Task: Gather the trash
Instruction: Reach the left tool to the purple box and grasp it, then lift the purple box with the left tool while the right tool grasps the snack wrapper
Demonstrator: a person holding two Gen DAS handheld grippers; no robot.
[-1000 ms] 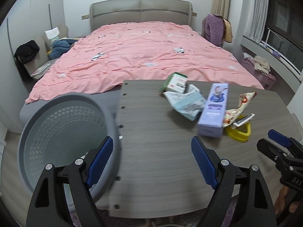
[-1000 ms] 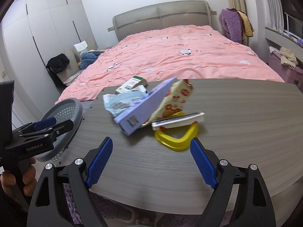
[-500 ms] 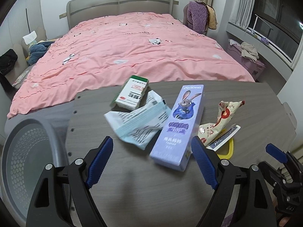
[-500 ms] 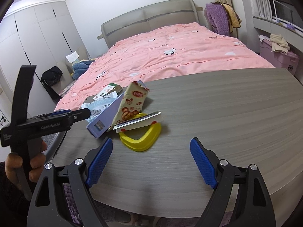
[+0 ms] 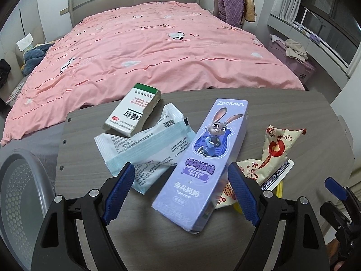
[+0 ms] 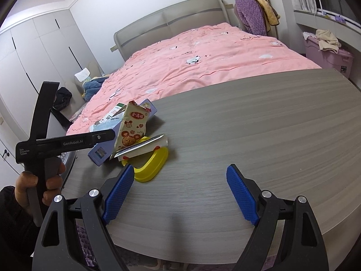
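Left gripper (image 5: 178, 189) tilts steeply down over the purple box (image 5: 203, 162), jaws wide, gripping nothing. Right gripper (image 6: 180, 194) angles over bare desk (image 6: 259, 135), jaws wide too, empty.

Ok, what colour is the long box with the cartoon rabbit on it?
The rabbit box is pale purple, clearest in the left wrist view.

A home bedroom: a bed (image 5: 158, 52) under a pink quilt (image 6: 214, 61) fills the room, with white wardrobes (image 6: 33, 52) and clothes on a chair (image 5: 232, 9).
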